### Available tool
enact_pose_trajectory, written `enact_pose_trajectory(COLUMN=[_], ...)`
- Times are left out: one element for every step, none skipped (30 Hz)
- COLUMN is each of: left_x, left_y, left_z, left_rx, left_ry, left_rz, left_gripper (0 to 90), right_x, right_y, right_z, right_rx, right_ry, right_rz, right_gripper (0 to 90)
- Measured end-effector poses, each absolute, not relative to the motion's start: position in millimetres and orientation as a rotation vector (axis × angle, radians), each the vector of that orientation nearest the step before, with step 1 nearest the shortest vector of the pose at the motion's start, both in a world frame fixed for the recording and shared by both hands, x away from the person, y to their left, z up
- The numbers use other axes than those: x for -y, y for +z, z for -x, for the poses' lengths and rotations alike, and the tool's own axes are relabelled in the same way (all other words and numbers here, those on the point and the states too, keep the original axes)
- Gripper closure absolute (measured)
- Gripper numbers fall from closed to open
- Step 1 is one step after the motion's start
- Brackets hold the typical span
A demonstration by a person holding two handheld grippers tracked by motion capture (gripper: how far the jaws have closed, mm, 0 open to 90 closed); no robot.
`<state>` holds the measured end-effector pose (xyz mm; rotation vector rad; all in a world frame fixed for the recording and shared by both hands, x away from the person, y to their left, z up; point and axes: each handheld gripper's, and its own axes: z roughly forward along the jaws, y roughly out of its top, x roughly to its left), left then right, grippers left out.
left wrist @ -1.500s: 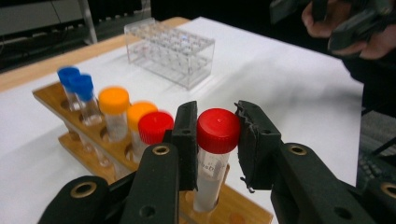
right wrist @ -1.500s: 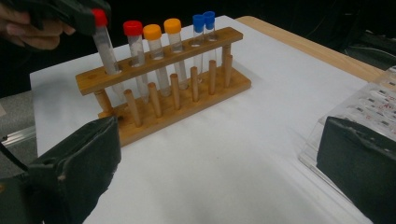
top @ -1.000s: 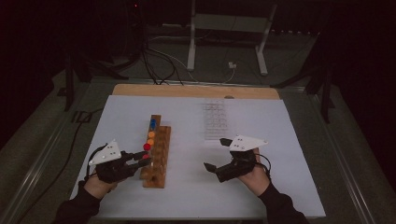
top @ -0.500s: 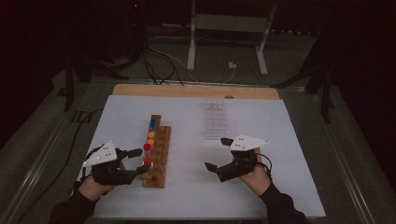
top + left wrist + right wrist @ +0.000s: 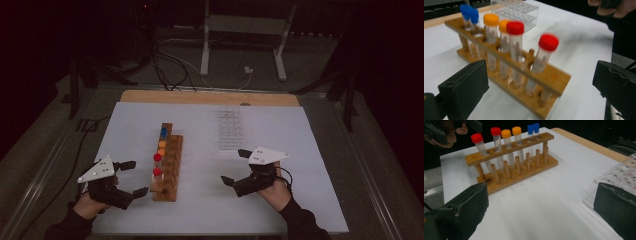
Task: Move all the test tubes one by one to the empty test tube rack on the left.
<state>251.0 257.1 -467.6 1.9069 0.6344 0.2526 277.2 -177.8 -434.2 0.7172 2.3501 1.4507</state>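
The left gripper (image 5: 131, 177) is standing with its jaws spread wide and nothing between them; they have just been opening, and the red-capped tube (image 5: 543, 58) nearest that gripper is sitting free in the end hole of the wooden rack (image 5: 167, 167), leaning a little in its slot, so the placing of that tube is looking finished. The right gripper (image 5: 236, 166) is likewise gaping and holding nothing, hovering over the white sheet (image 5: 300, 200) well to the right of the rack. Taking the rack as the landmark: it is carrying six capped tubes in one row, two red at the end nearest the person, then two orange tubes (image 5: 511, 137) in the middle, then two blue tubes (image 5: 533, 131) at the far end, all seated in the holes of the top bar and seeming to hold nothing but air, though blur is making that hard to judge. The row of pegs (image 5: 517, 166) along the right side of the rack is standing bare. A clear plastic tray (image 5: 231, 129) with many small cells is lying to the right of the rack and slightly beyond it; whether its cells are holding anything I cannot tell. Judging by the full row, the loading is looking done or nearly so, with little left beyond drawing the hands away
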Motion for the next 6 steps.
enact_pose_trajectory(left_x=[-258.1,-258.7,-259.1,-259.1,-258.7,-258.0], left_y=[-471.1,-473.9,-475.6,-476.5,-476.7,-476.3], left_z=[-251.1,-251.0,-250.9,-250.5,-250.2,-249.8], left_rx=[-0.643,-0.651,-0.653,-0.652,-0.651,-0.647], left_ry=[0.249,0.248,0.243,0.246,0.246,0.249], left_rz=[-1.904,-1.902,-1.903,-1.900,-1.899,-1.899], left_gripper=[1.0,1.0,1.0,1.0,1.0,1.0], right_x=[177.9,177.9,178.0,178.0,178.2,178.2], right_y=[-434.7,-435.1,-435.3,-435.5,-435.4,-435.3], right_z=[-277.1,-277.1,-277.6,-278.0,-278.3,-278.5], right_rx=[-2.350,-2.348,-2.349,-2.349,-2.345,-2.344], right_ry=[1.448,1.445,1.442,1.443,1.444,1.445], right_rz=[-0.715,-0.711,-0.710,-0.710,-0.708,-0.708], right_gripper=[0.0,0.0,0.0,0.0,0.0,0.0])
